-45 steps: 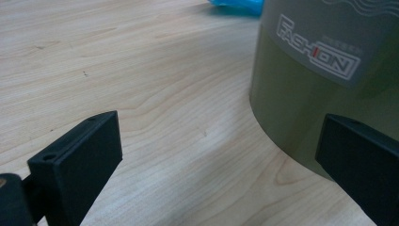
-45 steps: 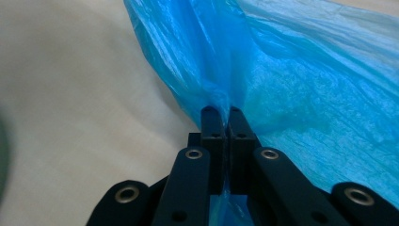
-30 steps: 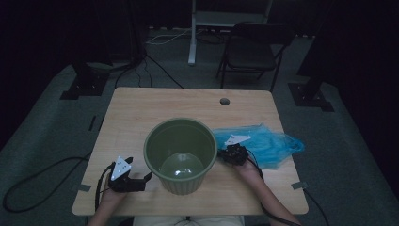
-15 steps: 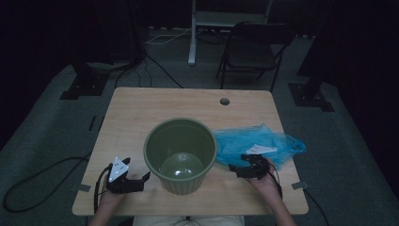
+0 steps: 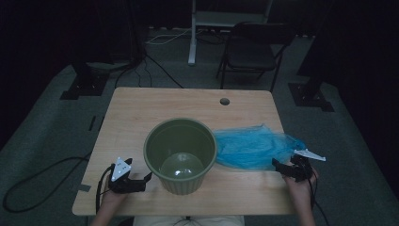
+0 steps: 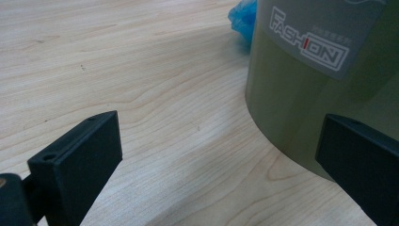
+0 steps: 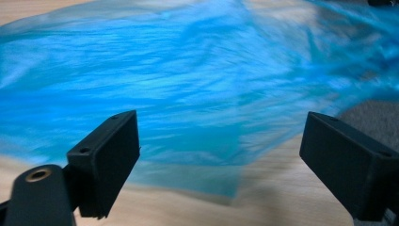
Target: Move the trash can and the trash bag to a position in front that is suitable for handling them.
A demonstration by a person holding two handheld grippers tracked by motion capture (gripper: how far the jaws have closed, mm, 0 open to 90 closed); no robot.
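High view, nearest edge first: the left gripper [image 5: 141, 181] rests on the desk [image 5: 141, 117] at the front left, its fingers spread and pointing at the side of the bin [image 5: 180, 153], with nothing between them. At the front right corner the right gripper [image 5: 284, 167] hangs just off the desk edge; its fingers have just been opening and now stand wide apart, holding nothing. Their tips point at the near right end of the bag [image 5: 254, 146].

The bag is thin, crinkled, translucent blue plastic, lying flat and spread out on the right half of the desk, its left end touching or tucked behind the bin wall, its right end trailing past the desk edge. In the right gripper view the bag [image 7: 188, 84] fills the ground beyond the fingers [image 7: 110, 155], its near hem lying on the wood just ahead of them, not touched.

The bin is an olive-green, ribbed, round pail standing upright near the desk's middle, open and empty. In the left gripper view its wall [image 6: 301, 94] carries a grey label and stands just beside the right finger.

Beyond the desk, a chair [image 5: 251, 52] stands on the dark floor.
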